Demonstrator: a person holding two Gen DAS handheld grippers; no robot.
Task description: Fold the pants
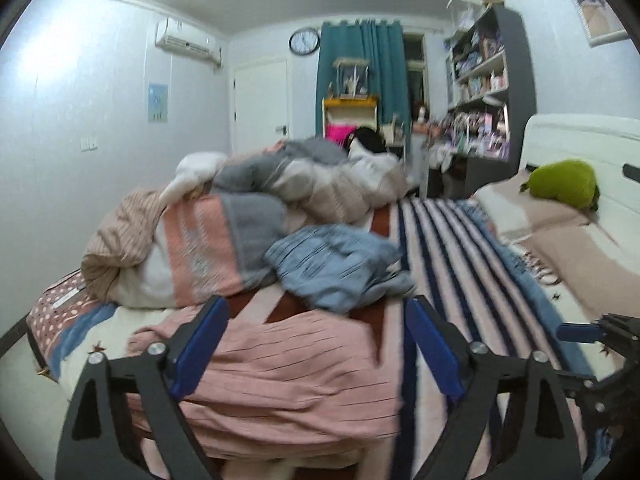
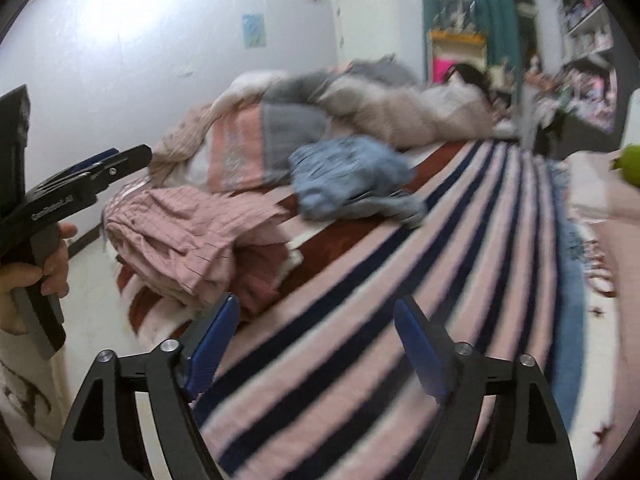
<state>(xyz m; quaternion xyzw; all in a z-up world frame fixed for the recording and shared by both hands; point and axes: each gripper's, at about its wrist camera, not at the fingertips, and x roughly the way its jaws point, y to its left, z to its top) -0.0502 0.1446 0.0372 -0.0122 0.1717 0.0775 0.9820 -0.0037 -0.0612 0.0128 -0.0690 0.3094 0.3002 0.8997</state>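
Observation:
Pink checked pants (image 1: 280, 376) lie bunched on the bed, directly under my left gripper (image 1: 316, 320), which is open and empty above them. In the right wrist view the same pink pants (image 2: 192, 236) lie folded in a heap at the left. My right gripper (image 2: 316, 320) is open and empty above the striped blanket (image 2: 400, 280), to the right of the pants. The left gripper (image 2: 120, 160) shows at the left edge of that view, held in a hand. The right gripper's fingertips (image 1: 580, 330) show at the right edge of the left wrist view.
A crumpled blue garment (image 1: 340, 264) lies behind the pink pants. Piled quilts (image 1: 240, 216) fill the bed's far left. A green plush (image 1: 564, 184) sits on a pillow by the white headboard. A bookshelf (image 1: 488, 80) and teal curtain stand beyond.

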